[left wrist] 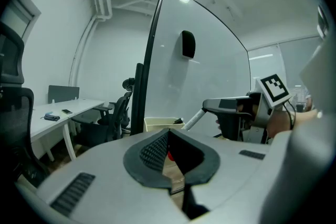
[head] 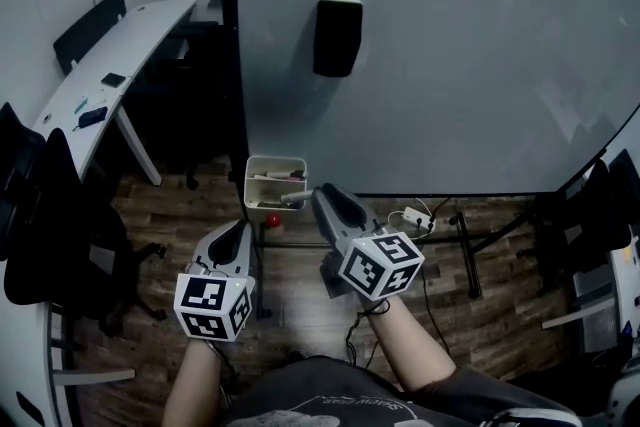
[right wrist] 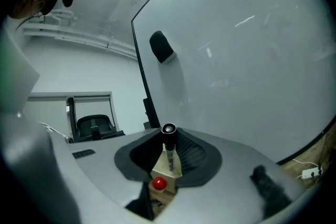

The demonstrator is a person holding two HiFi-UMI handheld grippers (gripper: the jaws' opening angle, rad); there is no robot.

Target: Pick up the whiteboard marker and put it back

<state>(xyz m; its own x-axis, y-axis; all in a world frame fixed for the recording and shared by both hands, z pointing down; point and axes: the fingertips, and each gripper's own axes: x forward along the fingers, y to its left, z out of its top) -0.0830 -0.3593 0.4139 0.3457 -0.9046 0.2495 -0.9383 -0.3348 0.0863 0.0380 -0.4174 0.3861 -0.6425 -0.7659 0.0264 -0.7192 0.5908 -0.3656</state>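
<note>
While in right gripper (head: 319, 197), marker (head: 294, 198) aloft.

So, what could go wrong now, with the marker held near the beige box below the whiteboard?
The right gripper pinches the marker only at one end, so it may tilt or slip out. The beige box already holds a few things and its opening looks narrow, so the marker could catch on the rim and fall to the floor.

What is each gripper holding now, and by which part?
The right gripper holds the whiteboard marker by its black end; the rest sticks out past the jaws. The left gripper holds nothing.
</note>
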